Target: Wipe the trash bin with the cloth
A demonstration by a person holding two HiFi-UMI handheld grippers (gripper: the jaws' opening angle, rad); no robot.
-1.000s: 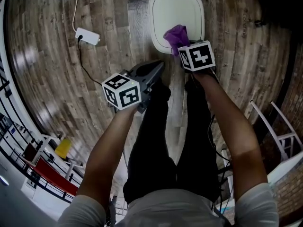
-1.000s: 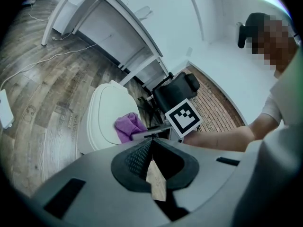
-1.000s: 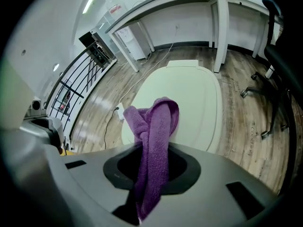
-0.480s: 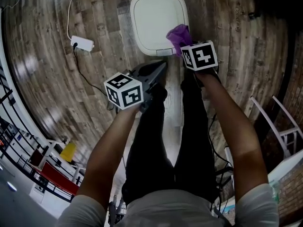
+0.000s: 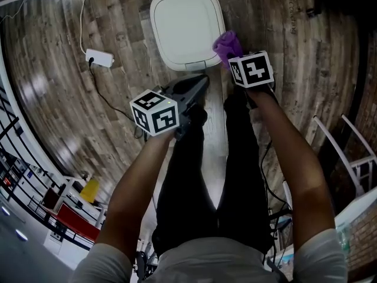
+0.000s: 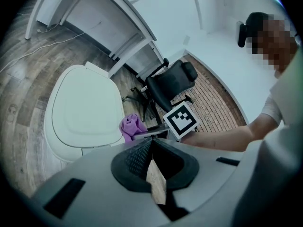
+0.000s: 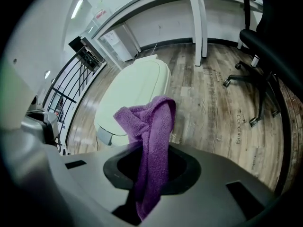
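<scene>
My right gripper (image 7: 150, 167) clamps the cloth (image 7: 154, 126) at the trash bin's (image 5: 185, 25) four o'clock rim, my left gripper's (image 6: 152, 167) jaws closed on nothing; the wiping looks barely begun.

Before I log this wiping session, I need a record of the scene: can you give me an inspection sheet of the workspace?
Surface: wood-plank floor.
Job's things: white trash bin, lid shut; purple cloth by its near right corner.
Clutter: yellow item at the left edge, too small to identify.
Grippers: left hand-held gripper shut, nothing in it; right hand-held gripper shut on the cloth.
Cables: white power block on the floor, with a white lead and a black lead.
Surroundings: black office chair, white desk, black railing.
</scene>
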